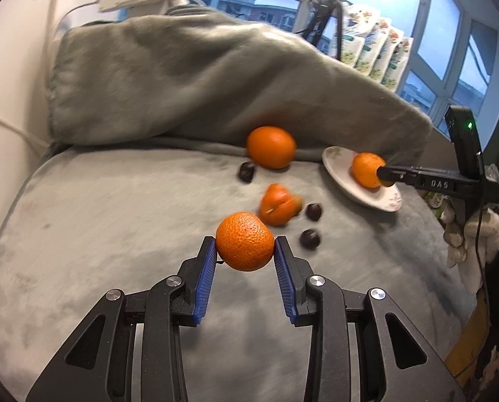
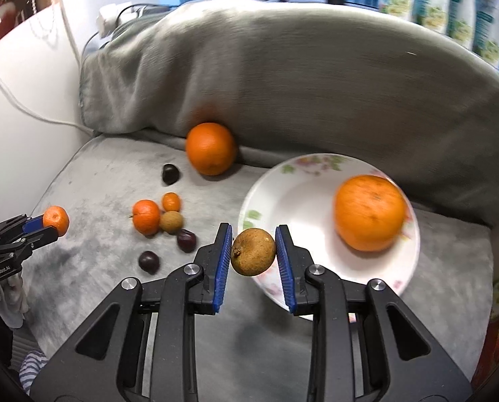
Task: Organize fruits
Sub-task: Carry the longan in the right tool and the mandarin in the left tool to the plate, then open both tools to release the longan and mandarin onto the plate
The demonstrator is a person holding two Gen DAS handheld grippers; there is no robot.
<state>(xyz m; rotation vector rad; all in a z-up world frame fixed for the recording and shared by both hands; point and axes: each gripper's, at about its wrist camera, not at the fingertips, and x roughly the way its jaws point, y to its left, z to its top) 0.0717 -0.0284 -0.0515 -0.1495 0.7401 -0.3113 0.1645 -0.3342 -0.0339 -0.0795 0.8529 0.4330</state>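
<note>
- Draping over a seat and its backrest, the grey blanket (image 2: pixel 316 77) gives a soft, slightly dished bed, which is probably why the loose fruit sits without rolling off.
- Floral plate (image 2: pixel 293 197) rests on the blanket just in front of the backrest; it looks like the collecting spot, set within reach of both hands.
- Plate orange (image 2: pixel 370 212) already lies inside the plate, toward its right side.
- Big orange (image 2: pixel 211 149) sits against the foot of the backrest, left of the plate, wedged there by the slope.
- Left gripper (image 1: pixel 245 246) is clamped on a mandarin (image 1: pixel 245 241), pads pressing its two sides at mid-height so the round skin cannot slip; it is held clear above the blanket, well left of the plate.
- Right gripper (image 2: pixel 253 251) is closed on a brown fruit (image 2: pixel 253 252), perhaps a longan, gripped across its widest part and held over the plate's near rim, I judge for dropping in.
- Cluster on the blanket: a tangerine (image 2: pixel 145 217), a kumquat (image 2: pixel 171 201) and a second brown fruit (image 2: pixel 171 222), touching one another.
- Three dark fruits (image 2: pixel 149 261) lie scattered around them, too small to identify.
</note>
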